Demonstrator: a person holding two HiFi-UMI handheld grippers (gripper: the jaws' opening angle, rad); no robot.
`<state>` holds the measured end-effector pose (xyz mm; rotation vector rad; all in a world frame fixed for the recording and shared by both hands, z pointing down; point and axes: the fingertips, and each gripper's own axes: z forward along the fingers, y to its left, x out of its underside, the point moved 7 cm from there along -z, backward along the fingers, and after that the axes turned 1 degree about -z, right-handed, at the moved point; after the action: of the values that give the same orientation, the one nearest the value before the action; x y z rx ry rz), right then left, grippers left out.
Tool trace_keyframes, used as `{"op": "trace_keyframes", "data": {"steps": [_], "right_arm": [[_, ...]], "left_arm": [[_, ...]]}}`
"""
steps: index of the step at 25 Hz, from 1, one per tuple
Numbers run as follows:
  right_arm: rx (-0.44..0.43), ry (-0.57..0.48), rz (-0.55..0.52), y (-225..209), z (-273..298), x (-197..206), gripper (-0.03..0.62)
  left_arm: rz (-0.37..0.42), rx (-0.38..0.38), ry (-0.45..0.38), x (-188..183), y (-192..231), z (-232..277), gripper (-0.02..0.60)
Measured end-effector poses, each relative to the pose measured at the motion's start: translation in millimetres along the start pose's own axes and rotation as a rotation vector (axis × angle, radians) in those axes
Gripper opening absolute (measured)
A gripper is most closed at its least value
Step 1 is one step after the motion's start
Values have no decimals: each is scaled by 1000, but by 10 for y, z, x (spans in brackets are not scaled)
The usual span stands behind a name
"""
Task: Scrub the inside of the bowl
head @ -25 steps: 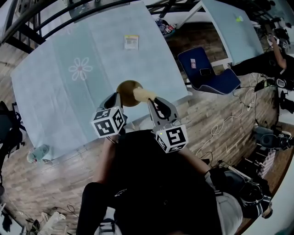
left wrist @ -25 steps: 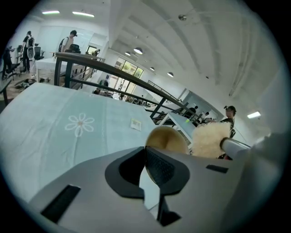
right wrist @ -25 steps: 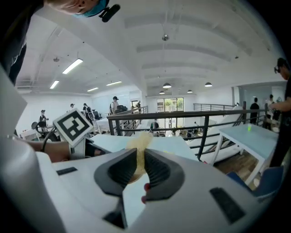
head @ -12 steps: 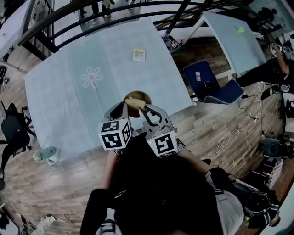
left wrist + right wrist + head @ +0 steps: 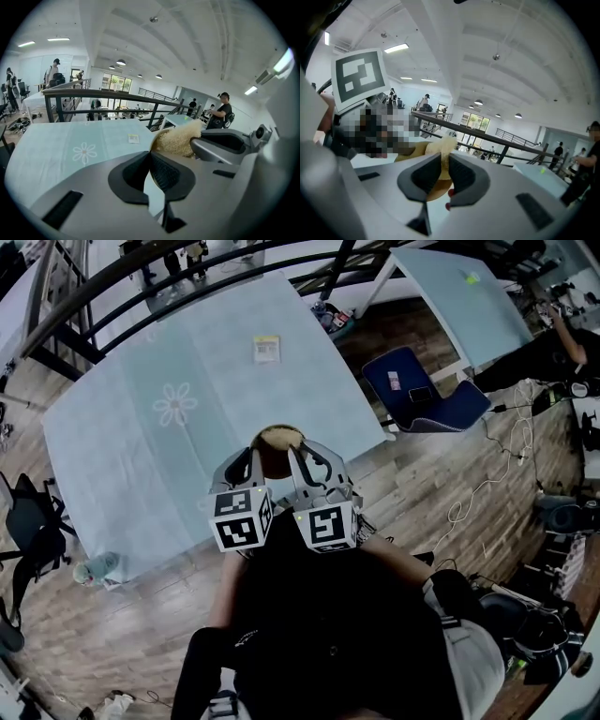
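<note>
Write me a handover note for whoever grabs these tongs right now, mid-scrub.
Left tongs: shut on the bowl's rim, holding it by the table's near edge.
Right tongs: shut on the tan scrubber, which is at the bowl's mouth.
Done: both grips made, scrubber brought to the bowl.
Left: work the scrubber round the inside. How much is already clean can't be judged from these views.
</note>
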<state>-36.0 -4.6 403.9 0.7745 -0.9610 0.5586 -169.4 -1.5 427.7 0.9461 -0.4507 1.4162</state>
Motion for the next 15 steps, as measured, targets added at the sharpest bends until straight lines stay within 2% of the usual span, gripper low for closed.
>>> {"op": "trace_keyframes", "data": {"steps": [5, 8, 12, 15], "right_arm": [[69, 59, -8, -94, -4, 64, 55], [71, 35, 14, -117, -40, 58, 55], [-38, -61, 123, -77, -100, -14, 55], [-128, -54, 185, 20, -90, -3, 55]], "left_arm": [[-7, -12, 6, 9, 26, 34, 23], [-12, -28, 3, 14, 63, 42, 23], [-28, -63, -7, 11, 143, 43, 23], [-52, -69, -19, 12, 175, 21, 23]]}}
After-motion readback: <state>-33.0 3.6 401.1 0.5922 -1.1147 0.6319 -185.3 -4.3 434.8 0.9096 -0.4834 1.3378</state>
